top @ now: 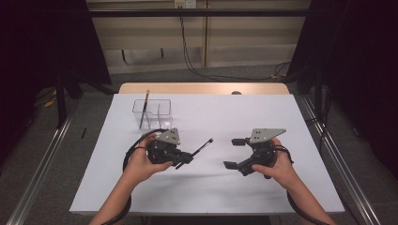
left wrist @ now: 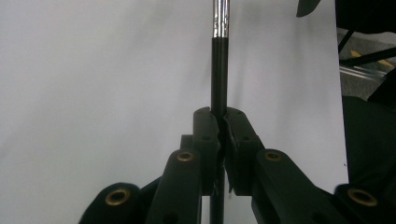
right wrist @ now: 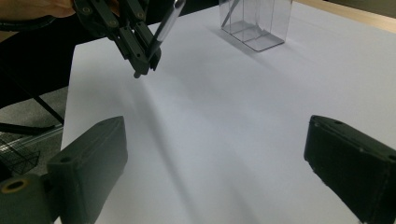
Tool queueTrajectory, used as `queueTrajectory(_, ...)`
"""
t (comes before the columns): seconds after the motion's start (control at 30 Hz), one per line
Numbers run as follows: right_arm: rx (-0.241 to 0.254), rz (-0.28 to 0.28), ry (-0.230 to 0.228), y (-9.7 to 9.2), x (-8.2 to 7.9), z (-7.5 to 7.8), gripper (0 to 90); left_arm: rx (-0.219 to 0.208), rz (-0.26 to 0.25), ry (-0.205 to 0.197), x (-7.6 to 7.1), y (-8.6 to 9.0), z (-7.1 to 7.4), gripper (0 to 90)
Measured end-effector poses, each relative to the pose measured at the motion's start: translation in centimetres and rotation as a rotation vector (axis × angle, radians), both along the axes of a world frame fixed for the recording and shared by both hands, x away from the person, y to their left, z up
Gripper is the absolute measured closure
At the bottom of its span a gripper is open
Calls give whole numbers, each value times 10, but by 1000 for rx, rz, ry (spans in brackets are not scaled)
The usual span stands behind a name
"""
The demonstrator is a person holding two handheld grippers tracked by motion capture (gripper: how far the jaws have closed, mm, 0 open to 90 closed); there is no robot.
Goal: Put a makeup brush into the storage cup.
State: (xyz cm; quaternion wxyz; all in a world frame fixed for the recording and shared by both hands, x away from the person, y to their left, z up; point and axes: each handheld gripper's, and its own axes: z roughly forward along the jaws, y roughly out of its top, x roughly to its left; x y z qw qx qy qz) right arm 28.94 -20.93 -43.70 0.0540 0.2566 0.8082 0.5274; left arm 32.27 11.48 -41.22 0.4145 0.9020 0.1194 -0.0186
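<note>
One brush [top: 144, 108] already stands in the clear organizer [top: 164, 112]; we pinch a second brush [top: 201, 148] in our left gripper [top: 187, 158], in front of it. Our right gripper [top: 233, 153], spread and empty, waits farther right. Placing remains.

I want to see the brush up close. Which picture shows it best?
The left gripper view: the brush runs straight up, its black handle and silver collar sharp, pinched in the left gripper. The high view shows it whole but tiny. The right gripper view shows part of it, farther off.
</note>
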Motion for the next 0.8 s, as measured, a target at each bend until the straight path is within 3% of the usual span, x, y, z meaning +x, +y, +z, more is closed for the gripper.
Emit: queueTrajectory(0.8,8,-52,-17,-22,-5,-8,35,-75,69,-1,3,15,-5,841)
